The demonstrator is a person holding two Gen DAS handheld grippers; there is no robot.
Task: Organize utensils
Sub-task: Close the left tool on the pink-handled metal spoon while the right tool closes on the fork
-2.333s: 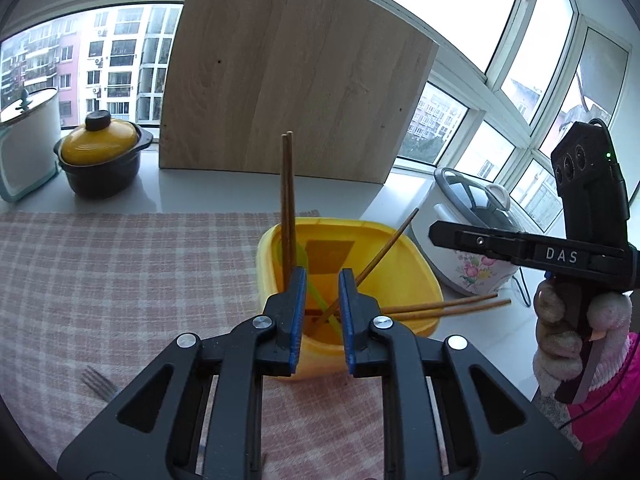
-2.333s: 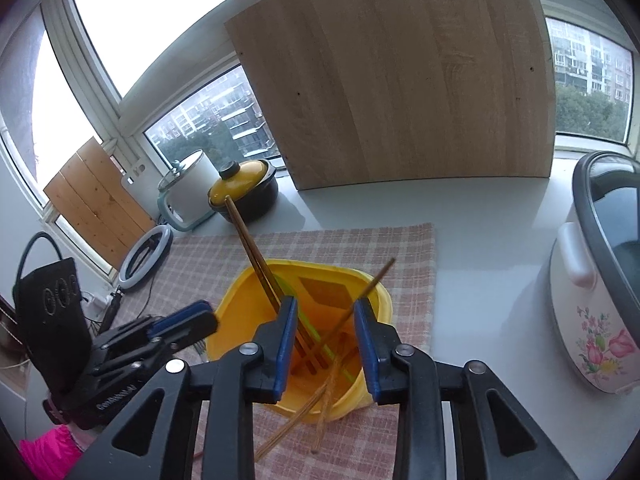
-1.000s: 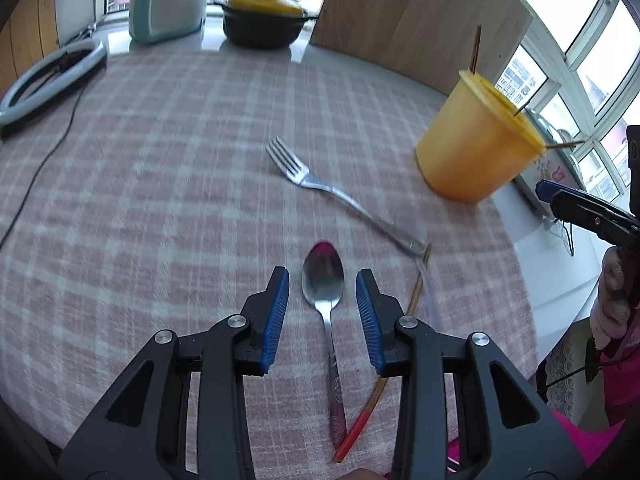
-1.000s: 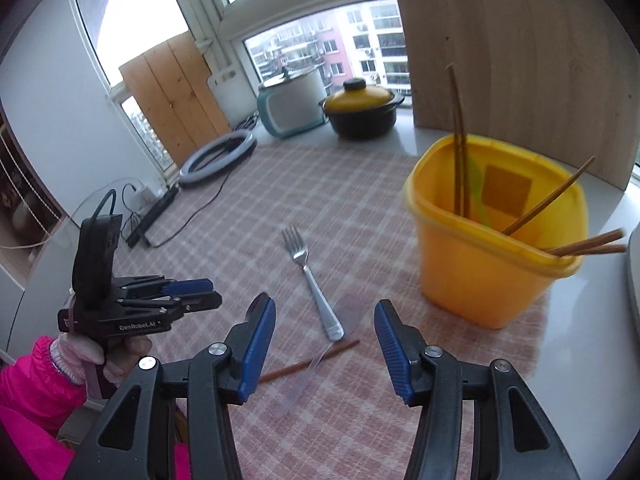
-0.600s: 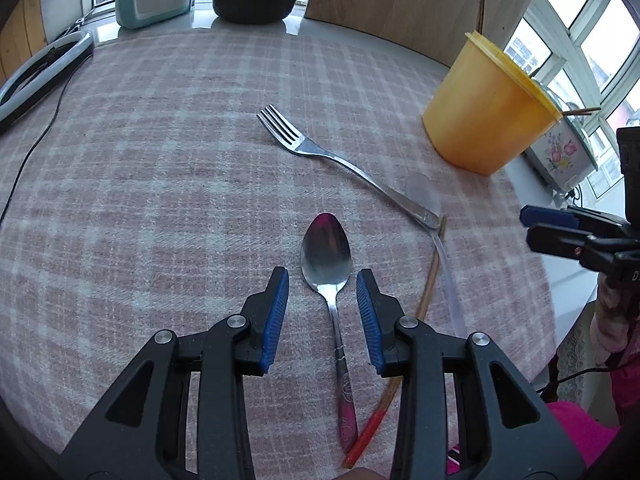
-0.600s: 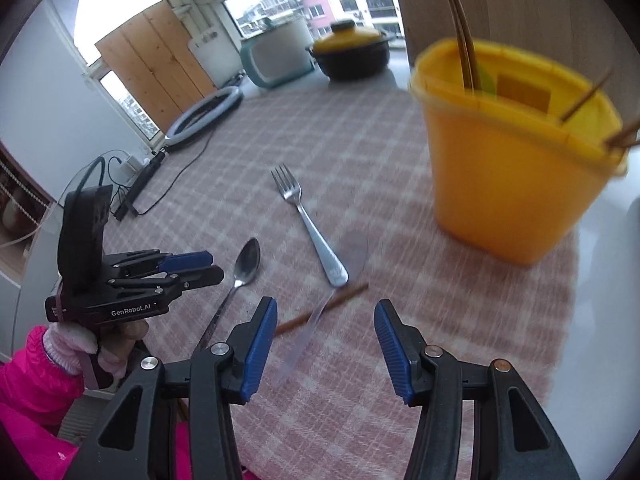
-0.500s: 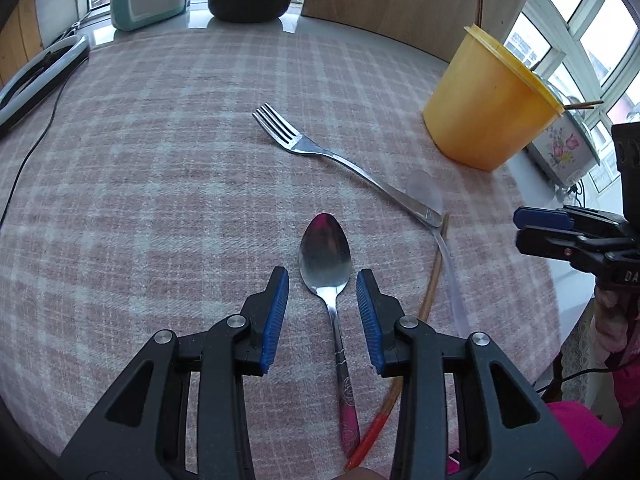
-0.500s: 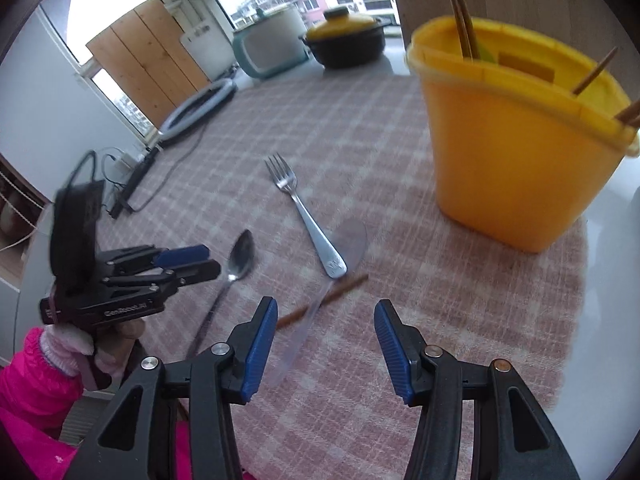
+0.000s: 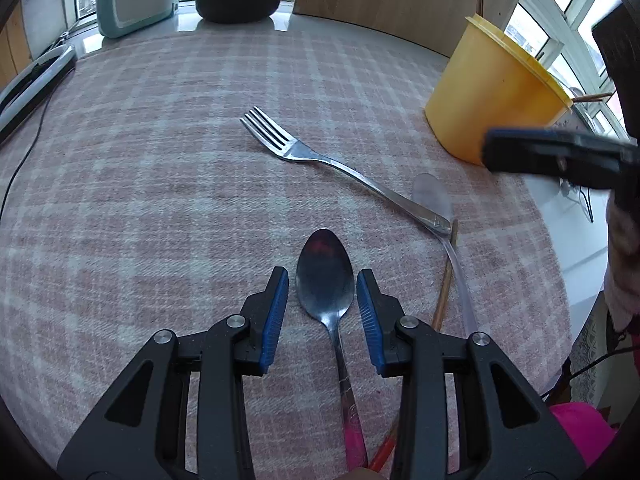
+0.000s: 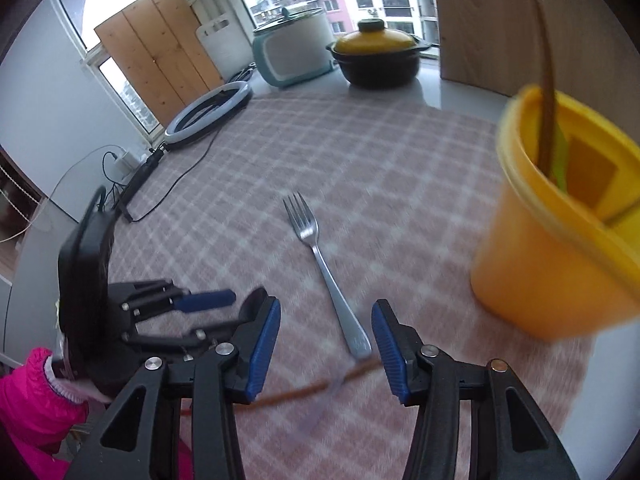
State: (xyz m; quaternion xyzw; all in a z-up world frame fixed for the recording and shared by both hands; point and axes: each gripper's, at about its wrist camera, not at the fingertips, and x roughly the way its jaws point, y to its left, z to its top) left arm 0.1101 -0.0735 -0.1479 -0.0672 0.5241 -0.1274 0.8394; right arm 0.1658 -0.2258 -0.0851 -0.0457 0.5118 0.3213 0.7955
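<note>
Left gripper [image 9: 322, 304] fingers apart, straddling bowl of steel spoon with pink handle [image 9: 326, 280] lying on pink checked cloth [image 9: 160, 160] over worktop. Right gripper [image 10: 326, 334] fingers apart, nothing clamped, above steel fork [image 10: 320, 256] handle end, brown chopstick [image 10: 304, 390] below. Farther: yellow plastic tub [image 10: 560, 256] holding chopsticks.

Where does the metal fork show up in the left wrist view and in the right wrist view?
Left wrist view: the fork lies above centre, tines upper left, handle running lower right.
Right wrist view: the fork lies at centre, tines up, handle end between the right gripper fingers.
Shared landmark: the yellow bucket, right of the fork in both.
</note>
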